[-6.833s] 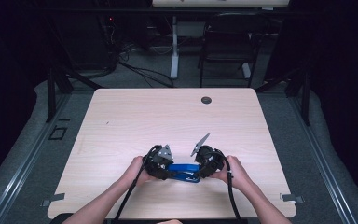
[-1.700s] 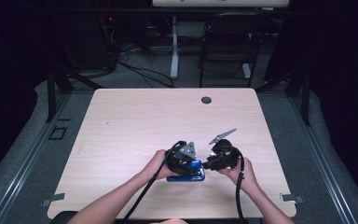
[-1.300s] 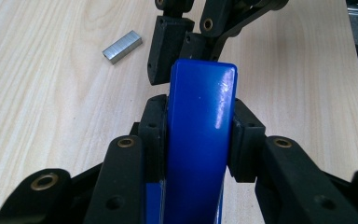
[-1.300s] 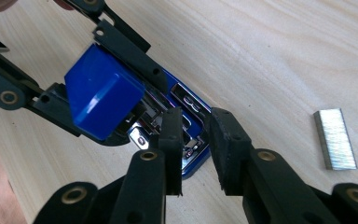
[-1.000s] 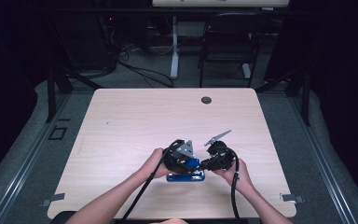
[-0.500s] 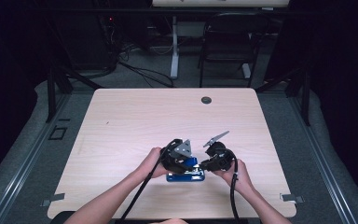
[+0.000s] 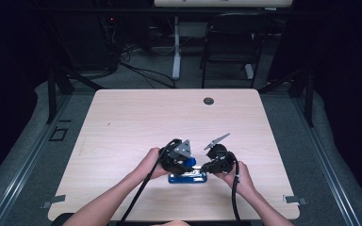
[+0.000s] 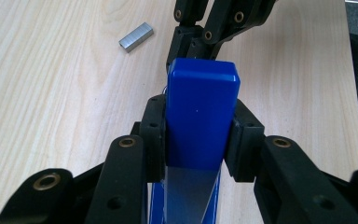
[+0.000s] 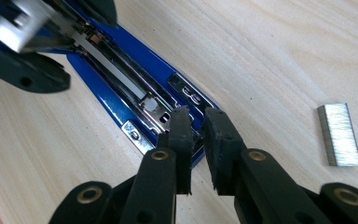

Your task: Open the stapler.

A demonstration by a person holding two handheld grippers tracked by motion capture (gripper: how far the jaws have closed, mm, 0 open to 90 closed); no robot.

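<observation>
Stapler point(image 8: 200, 121) top pinched by left gripper point(image 8: 198, 135).

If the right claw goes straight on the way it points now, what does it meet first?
Most likely the blue stapler: the right claw, its jaws nearly together, points at the front end of the open metal staple channel. The staple strip lies off to the side.

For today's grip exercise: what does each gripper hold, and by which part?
Left gripper clamps the stapler's blue top cover by its sides. Right gripper, nearly shut, holds nothing visible.
</observation>
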